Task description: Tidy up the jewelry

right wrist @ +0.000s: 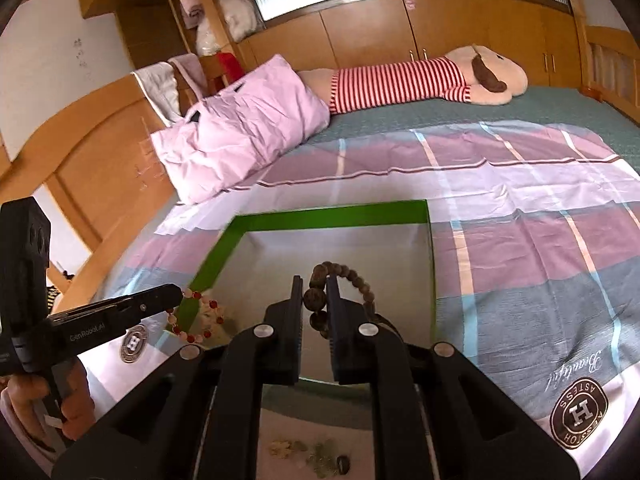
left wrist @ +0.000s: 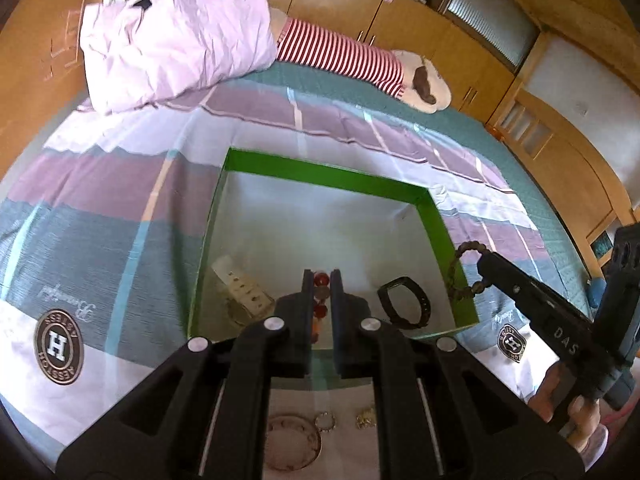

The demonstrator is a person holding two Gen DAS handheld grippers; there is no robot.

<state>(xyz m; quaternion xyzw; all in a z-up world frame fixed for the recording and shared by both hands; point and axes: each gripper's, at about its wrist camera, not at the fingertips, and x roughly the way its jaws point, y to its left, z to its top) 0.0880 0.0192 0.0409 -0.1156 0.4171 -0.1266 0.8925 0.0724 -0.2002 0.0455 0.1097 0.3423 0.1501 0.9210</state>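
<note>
The left gripper (left wrist: 321,280) is clamping narrow on a red and pale bead bracelet (left wrist: 320,300), the beads showing in the slit between its 2 jaws, with the rest of the loop hanging below them over the near left edge of the green box (left wrist: 320,172). The right gripper (right wrist: 314,286) is pinching a brown wooden bead bracelet (right wrist: 360,284), a few beads caught between its jaws and the loop curving out to the right of them above the box's right side. Inside the box, just beyond and left of the left jaws, a white watch (left wrist: 244,292) is lying; just right of them sits a black band (left wrist: 406,306). Beneath both grippers, small rings and trinkets (left wrist: 324,420) are resting on the checked bedspread (left wrist: 100,208).
</note>
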